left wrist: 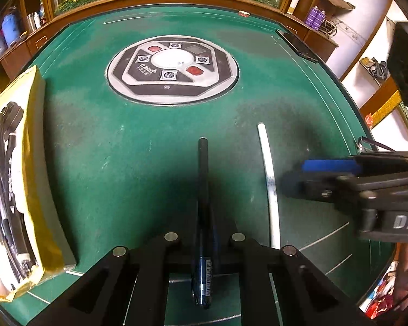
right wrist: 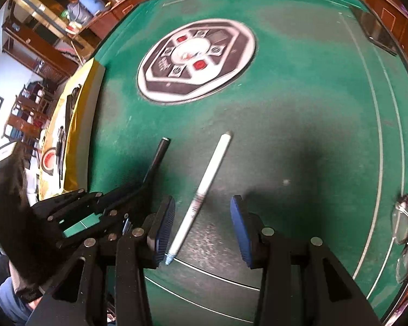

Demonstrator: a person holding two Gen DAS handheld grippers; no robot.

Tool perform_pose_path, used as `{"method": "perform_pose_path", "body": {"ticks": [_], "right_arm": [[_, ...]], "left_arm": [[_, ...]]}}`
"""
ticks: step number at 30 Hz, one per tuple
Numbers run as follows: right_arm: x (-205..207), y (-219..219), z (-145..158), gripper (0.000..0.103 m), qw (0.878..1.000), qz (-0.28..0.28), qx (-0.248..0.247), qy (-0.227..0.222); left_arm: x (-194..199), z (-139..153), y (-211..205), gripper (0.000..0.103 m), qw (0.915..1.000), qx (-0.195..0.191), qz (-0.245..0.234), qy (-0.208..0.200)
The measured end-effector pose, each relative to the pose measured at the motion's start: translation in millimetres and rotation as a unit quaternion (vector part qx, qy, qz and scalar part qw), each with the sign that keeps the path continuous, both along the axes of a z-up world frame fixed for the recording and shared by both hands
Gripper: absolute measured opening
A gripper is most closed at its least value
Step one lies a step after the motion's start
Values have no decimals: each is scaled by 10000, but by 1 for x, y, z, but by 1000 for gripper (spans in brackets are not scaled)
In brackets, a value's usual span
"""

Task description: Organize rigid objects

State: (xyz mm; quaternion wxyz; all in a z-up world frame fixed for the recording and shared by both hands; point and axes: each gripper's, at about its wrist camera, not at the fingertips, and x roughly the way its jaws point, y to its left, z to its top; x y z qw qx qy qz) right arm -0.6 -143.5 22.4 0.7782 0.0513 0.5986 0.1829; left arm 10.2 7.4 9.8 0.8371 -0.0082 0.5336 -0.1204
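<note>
A: What does the left tool (left wrist: 204,233) hold?

B: It is closed on the slim black plastic pen (left wrist: 203,190). The pen runs out toward 12 o'clock in the left wrist view, with its barcode label down between the fingers.

A: And the right tool (right wrist: 202,228)?

B: Its jaws stand partly apart, and its blue ribbed pads (right wrist: 164,228) touch nothing. The long white plastic pen (right wrist: 201,195) lies flat on the green felt surface (right wrist: 299,95) between them, its pale blue tip close by the left pad, its far end toward 1 o'clock.

A: What else is near?

B: A yellow flat package (left wrist: 32,179) lies at 9 o'clock, and the round grey and black control panel (left wrist: 172,69) is at 12 o'clock. Spectacles (right wrist: 404,233) are at 3 o'clock in the right wrist view.
</note>
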Motion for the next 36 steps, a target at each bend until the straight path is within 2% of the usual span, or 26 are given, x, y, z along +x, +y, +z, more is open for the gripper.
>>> {"method": "perform_pose_path", "body": {"ticks": [2, 7, 9, 11, 14, 25, 36], "right_arm": [[1, 8, -3, 41, 9999, 68, -94, -14], [0, 29, -13, 39, 9967, 325, -741, -70], [-3, 32, -13, 21, 9945, 416, -946, -182], [-2, 29, -13, 13, 9932, 427, -1058, -237], [-3, 17, -12, 7, 9950, 305, -922, -231], [-11, -2, 6, 7, 9981, 210, -422, -399], [-4, 21, 32, 7, 9975, 388, 36, -591]], "left_arm": [[-2, 0, 2, 8, 10000, -7, 2, -10], [-6, 0, 5, 8, 10000, 3, -42, -55], [-7, -1, 4, 8, 9999, 14, -58, -80], [-6, -1, 5, 8, 9999, 2, -55, -97], [-5, 0, 5, 8, 9999, -15, -11, -127], [0, 12, 7, 8, 9995, -185, 130, -240], [-8, 45, 31, 8, 9965, -286, 482, -621]]}}
